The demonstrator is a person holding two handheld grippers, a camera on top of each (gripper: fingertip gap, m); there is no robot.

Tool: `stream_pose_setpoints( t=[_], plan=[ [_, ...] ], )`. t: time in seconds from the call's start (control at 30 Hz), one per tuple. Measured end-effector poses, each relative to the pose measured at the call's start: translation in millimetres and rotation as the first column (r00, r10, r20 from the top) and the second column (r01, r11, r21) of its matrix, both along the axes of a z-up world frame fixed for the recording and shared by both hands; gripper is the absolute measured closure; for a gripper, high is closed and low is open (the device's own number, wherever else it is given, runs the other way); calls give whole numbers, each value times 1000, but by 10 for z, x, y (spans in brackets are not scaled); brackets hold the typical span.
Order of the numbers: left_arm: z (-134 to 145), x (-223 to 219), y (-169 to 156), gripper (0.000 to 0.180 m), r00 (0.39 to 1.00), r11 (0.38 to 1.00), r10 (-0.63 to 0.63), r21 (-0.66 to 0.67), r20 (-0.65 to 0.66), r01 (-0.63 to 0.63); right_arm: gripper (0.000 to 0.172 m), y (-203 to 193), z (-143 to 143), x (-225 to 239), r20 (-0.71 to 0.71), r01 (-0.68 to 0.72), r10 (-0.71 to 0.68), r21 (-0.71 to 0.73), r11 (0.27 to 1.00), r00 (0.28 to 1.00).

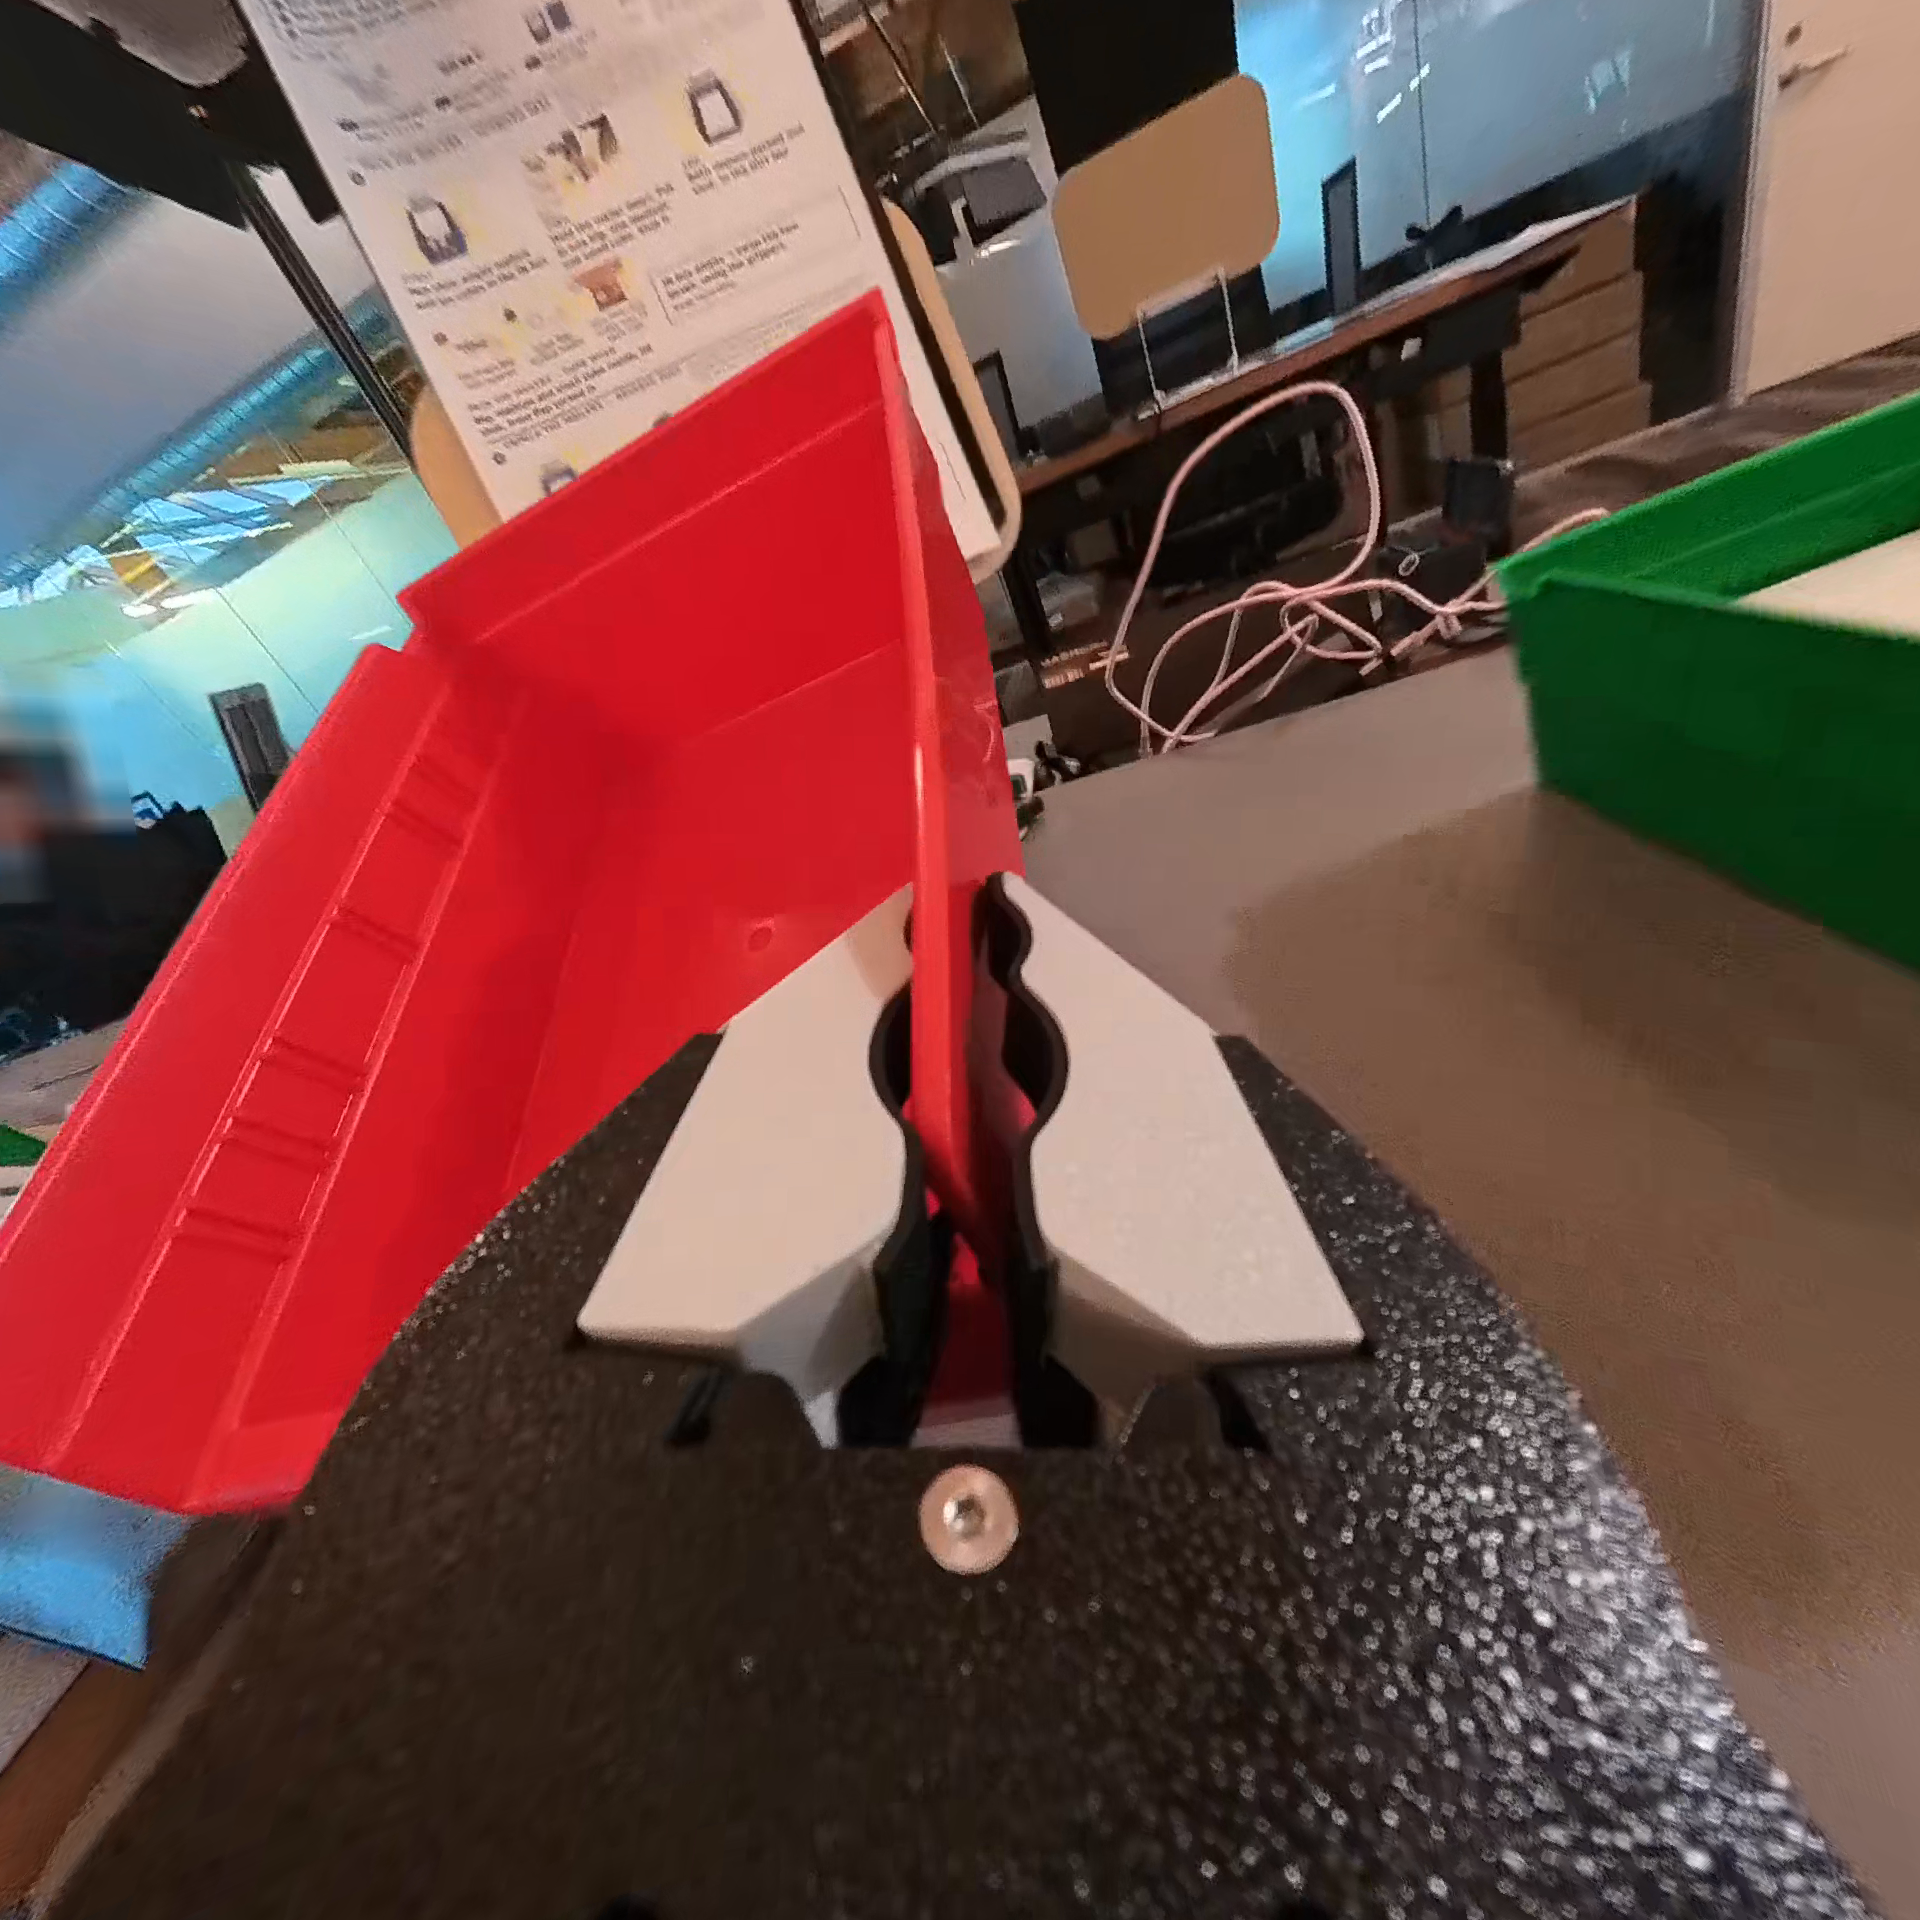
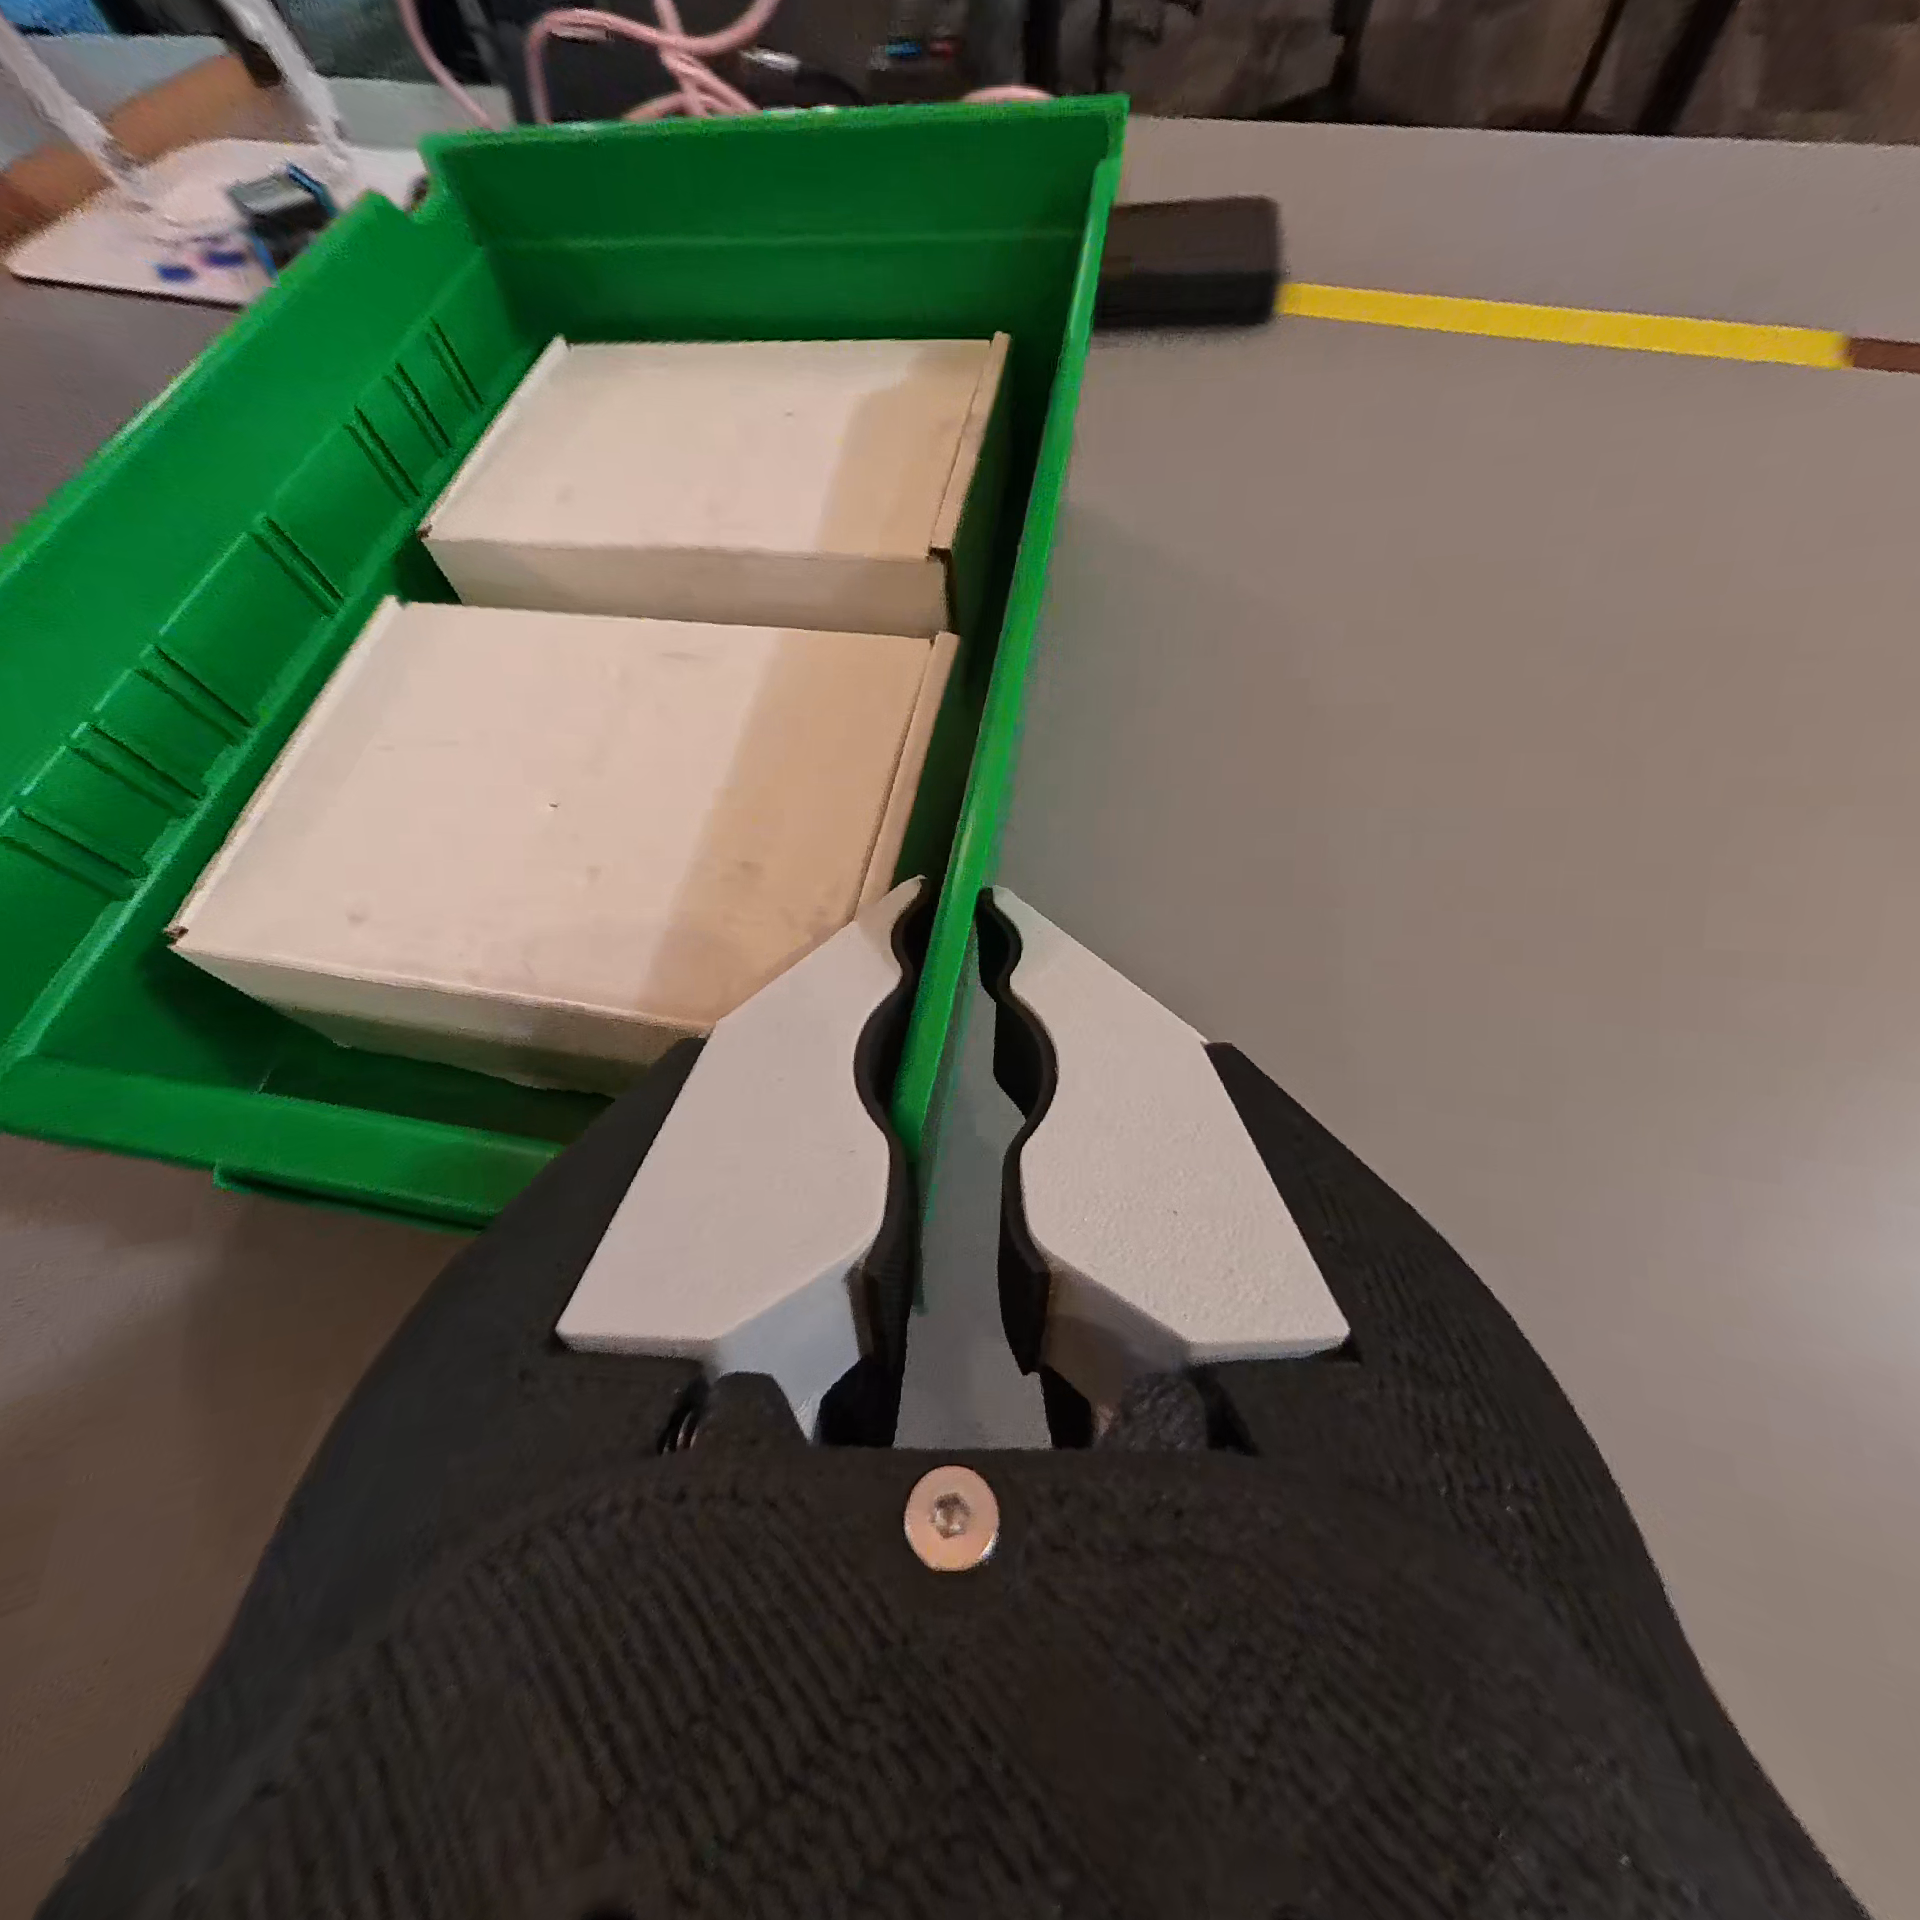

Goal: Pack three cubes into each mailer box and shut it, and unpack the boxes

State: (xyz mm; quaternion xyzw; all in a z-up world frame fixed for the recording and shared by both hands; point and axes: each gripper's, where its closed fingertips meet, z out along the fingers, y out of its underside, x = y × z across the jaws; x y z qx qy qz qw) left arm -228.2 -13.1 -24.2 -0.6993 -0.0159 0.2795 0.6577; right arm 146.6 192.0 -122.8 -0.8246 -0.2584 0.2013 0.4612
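Left hand-held gripper (image 1: 961, 935): pinched on right wall of red bin (image 1: 582, 831), held tilted clear of counter (image 1: 1455, 1039) | Right hand-held gripper (image 2: 951, 925): pinched on right wall of green bin (image 2: 1029, 665), judged for repositioning | Two shut mailer boxes (image 2: 582, 810) lie inside green bin; cubes not seen.

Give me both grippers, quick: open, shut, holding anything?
Left gripper: shut on the side wall of the red bin, which is tipped up.
Right gripper: shut on the side wall of the green bin.
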Motion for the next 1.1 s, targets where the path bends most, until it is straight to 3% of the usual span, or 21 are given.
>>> stream_pose_setpoints(
  t=[0.33,0.43,0.5,0.63,0.7,0.8,0.97,1.1],
  plan=[
    [104,-31,-118,176,1000,996,-22,87,6,21,155,-451,119,-1618,-121,-199,213,120,973,969],
    [203,19,-154,176,999,991,-19,130,-32,23,139,-705,120,-2014,-117,-341,362,168,925,925],
    [288,84,-183,176,998,986,-19,163,-64,30,101,-757,247,-2054,-166,-322,362,227,919,917],
    [479,457,-247,176,982,972,-91,199,-167,124,96,-647,767,-1376,-259,-96,254,501,860,932],
    [598,765,-259,176,963,948,-181,226,-199,224,102,-564,967,-758,-260,69,130,638,767,957],
    [750,1278,-208,176,909,882,-350,248,-224,401,113,-544,1189,166,-239,238,-74,787,569,968],
    [851,2135,60,176,732,694,-657,231,-181,681,122,-568,1258,1233,-252,355,-277,827,436,927],
    [801,2876,353,177,556,537,-824,165,-108,827,126,-550,1333,1847,-330,467,-431,843,266,840]
  ],
)
